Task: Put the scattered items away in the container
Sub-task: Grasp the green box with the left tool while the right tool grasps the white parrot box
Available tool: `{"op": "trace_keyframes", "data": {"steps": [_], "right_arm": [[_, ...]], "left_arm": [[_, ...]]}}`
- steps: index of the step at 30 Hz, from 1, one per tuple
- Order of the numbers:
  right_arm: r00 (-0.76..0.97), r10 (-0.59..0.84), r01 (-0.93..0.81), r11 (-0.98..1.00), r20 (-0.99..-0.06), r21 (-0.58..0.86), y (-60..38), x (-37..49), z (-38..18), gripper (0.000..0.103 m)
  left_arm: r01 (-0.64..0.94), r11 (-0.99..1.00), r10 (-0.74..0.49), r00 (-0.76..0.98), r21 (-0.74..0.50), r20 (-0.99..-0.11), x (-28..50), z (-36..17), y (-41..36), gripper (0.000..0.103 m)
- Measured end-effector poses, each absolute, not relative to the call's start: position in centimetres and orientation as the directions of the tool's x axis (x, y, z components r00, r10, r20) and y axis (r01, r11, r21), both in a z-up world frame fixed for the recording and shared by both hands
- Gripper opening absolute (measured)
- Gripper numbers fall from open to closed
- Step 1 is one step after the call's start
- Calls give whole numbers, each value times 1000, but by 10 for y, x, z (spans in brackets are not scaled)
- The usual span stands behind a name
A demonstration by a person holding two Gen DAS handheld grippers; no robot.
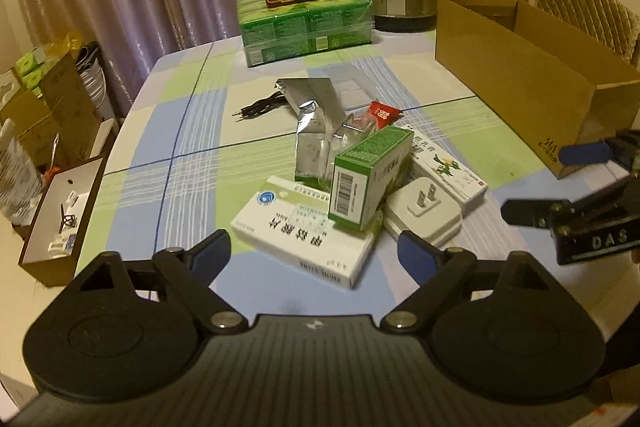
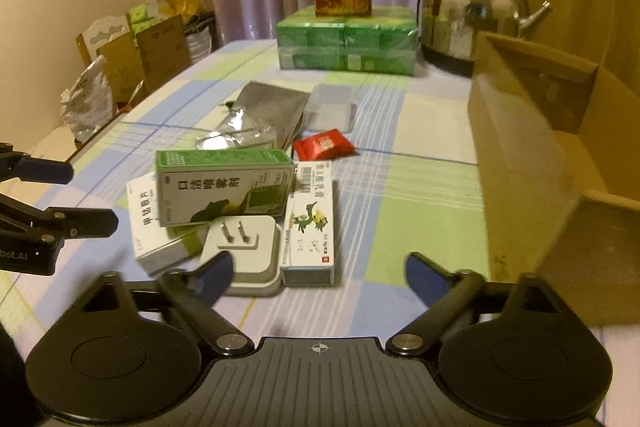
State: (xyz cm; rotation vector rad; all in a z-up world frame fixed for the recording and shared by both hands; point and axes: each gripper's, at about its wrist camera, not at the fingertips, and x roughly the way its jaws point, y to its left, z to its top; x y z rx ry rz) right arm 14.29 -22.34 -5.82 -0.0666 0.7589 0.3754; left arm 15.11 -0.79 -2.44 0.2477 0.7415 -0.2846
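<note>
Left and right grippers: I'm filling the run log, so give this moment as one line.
left gripper: open, empty | right gripper: open, empty | medicine boxes, white plug adapter: piled on table | cardboard box: open

A: The right gripper [image 1: 532, 183] carries the letters "DAS" on its body.

B: The left gripper [image 2: 92, 195] shows "bot_AI" at its edge. The green box [image 2: 224, 187] bears "口洁喷雾剂"; other print is too blurred.

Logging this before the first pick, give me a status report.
Left gripper and right gripper open, empty. Pile unsorted on the table: green box atop white box, plug beside. Carton at right, path unobstructed.
</note>
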Motion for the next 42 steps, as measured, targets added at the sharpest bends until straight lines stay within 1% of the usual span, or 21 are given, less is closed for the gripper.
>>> {"op": "trace_keyframes", "data": {"steps": [1,2,3,5,10,13,15,19,21,27,28,30,31,37,38,39,42], "right_arm": [[657,304,-356,932,-690,72,-223,148,-61,81],[651,306,-357,931,-695,75,-223,154,-64,77],[644,309,-358,930,-700,81,-223,159,-67,72],[632,314,-361,928,-708,89,-222,166,-72,67],[619,325,-369,924,-715,101,-219,175,-80,66],[622,330,-369,923,-710,106,-217,180,-81,65],[619,333,-372,922,-711,107,-216,185,-81,65],[613,341,-386,916,-712,107,-211,192,-81,64],[613,344,-379,918,-711,117,-210,196,-81,63],[626,327,-367,924,-707,102,-205,204,-81,61],[630,323,-367,925,-707,95,-204,205,-81,61],[629,317,-361,928,-710,95,-205,208,-81,54],[624,315,-358,929,-715,98,-205,210,-82,53],[585,322,-380,920,-744,99,-198,218,-88,51],[584,325,-380,919,-744,102,-198,220,-88,46],[582,327,-379,919,-744,108,-198,221,-88,36],[585,329,-377,920,-741,111,-201,219,-86,35]], "left_arm": [[346,931,-170,699,121,-694,157,-27,-10,80],[351,928,-173,696,121,-697,160,-29,-11,76],[360,925,-177,692,122,-700,165,-31,-13,75],[380,917,-191,688,124,-700,172,-34,-17,75],[442,889,-246,684,122,-686,189,-39,-26,72],[473,874,-276,673,112,-686,202,-42,-31,65],[487,867,-285,661,108,-694,210,-45,-34,53],[508,856,-305,650,99,-696,220,-50,-38,43],[518,851,-316,640,89,-700,221,-52,-38,36],[512,857,-329,640,67,-694,219,-54,-38,34],[512,857,-330,641,65,-693,218,-54,-38,34],[511,856,-325,646,75,-691,217,-54,-40,34],[510,856,-323,648,78,-690,217,-54,-41,34],[510,856,-323,649,80,-688,222,-56,-44,36],[511,856,-324,648,78,-689,223,-57,-44,36],[511,856,-325,646,75,-690,223,-57,-44,37],[509,858,-323,644,72,-694,225,-59,-46,36]]}}
